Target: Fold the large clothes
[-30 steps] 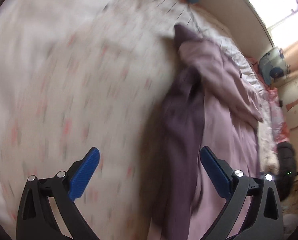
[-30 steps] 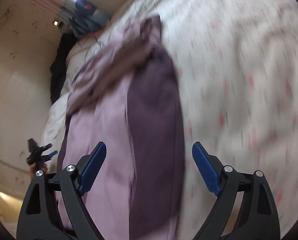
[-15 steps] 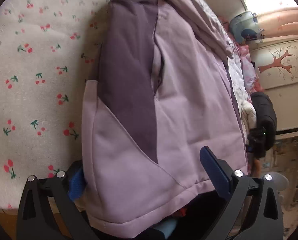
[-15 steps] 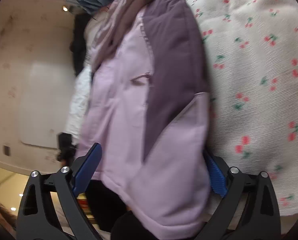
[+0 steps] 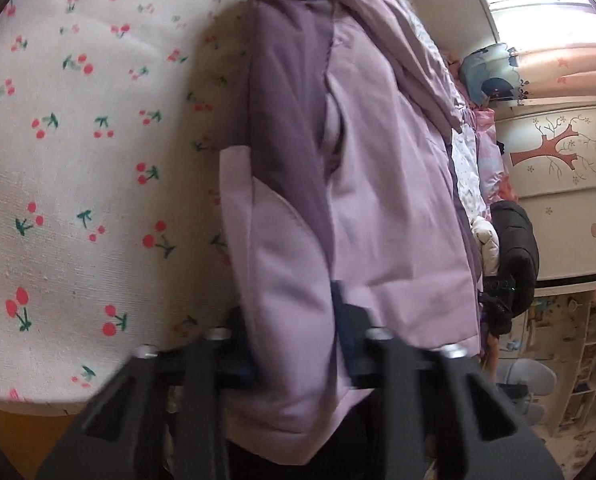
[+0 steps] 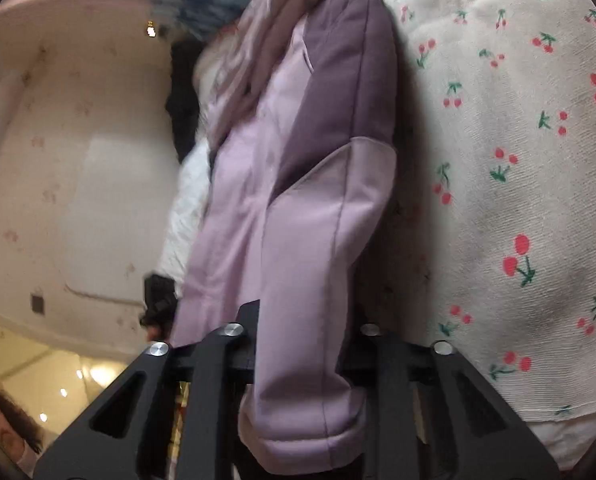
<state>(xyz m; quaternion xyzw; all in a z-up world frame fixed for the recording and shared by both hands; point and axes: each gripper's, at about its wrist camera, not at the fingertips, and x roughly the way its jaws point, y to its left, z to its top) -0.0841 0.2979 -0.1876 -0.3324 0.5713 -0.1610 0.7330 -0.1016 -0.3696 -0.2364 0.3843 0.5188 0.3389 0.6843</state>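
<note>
Gripping the hem end of the padded jacket [image 5: 385,208] with both tools at the bed edge

Left gripper [image 5: 294,344] has just been closing and now clamps the pale lilac bottom panel between its pads; right gripper [image 6: 301,344] has likewise just closed on the same hem at its opposite side. Two separate pinch points keep the bulky hem spread so it can, by judgement, be carried over as one straight fold line. Jacket lies lengthwise on the cherry-print sheet [image 5: 78,160], hood end far from the tools, hem overhanging the near bed edge, giving the pads access from below and above
</note>
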